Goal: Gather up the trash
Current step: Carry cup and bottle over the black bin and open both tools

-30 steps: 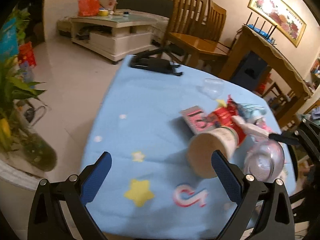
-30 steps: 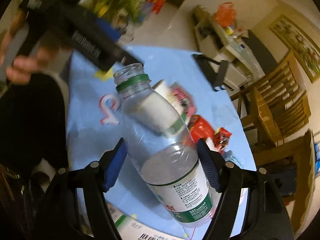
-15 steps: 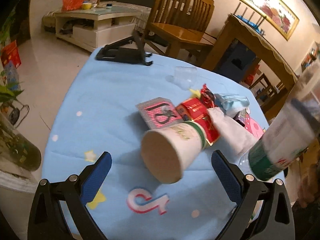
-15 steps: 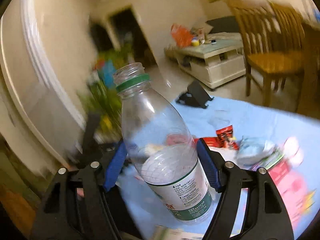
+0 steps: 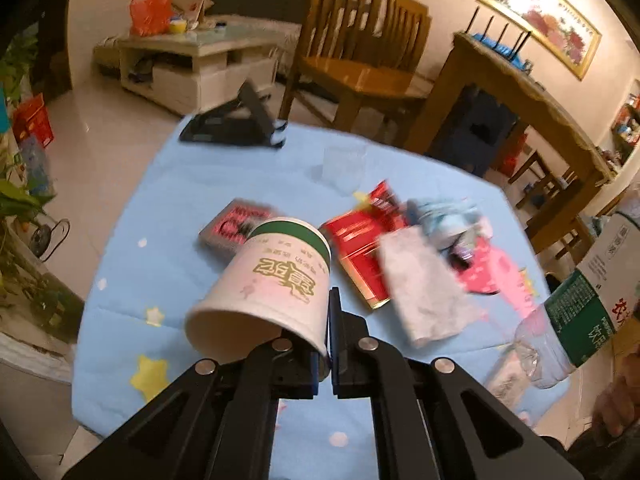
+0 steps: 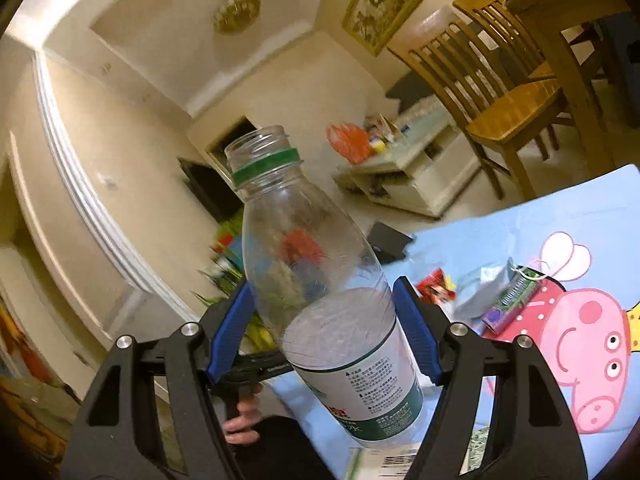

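Observation:
My left gripper [image 5: 329,330] is shut on the rim of a white paper cup [image 5: 272,284] with a green band, held tilted above the blue tablecloth [image 5: 160,208]. My right gripper [image 6: 326,320] is shut on an empty clear plastic bottle [image 6: 320,280] with a green neck ring and no cap, raised above the table edge; the bottle also shows at the right of the left wrist view [image 5: 588,304]. Trash lies on the cloth: a red wrapper [image 5: 360,244], a crumpled tissue [image 5: 424,280], a blue rag [image 5: 448,220], a grey-pink card [image 5: 236,228].
A clear plastic cup [image 5: 344,164] and a black folding stand [image 5: 236,124] sit at the table's far side. Wooden chairs [image 5: 360,64] stand behind it, a wooden sideboard [image 5: 520,100] to the right, a white coffee table [image 5: 192,60] far left, and plants [image 5: 20,208] at the left.
My left gripper went from wide open to shut on the paper cup's rim and lifted it. My right gripper swung the bottle up and away from the table.

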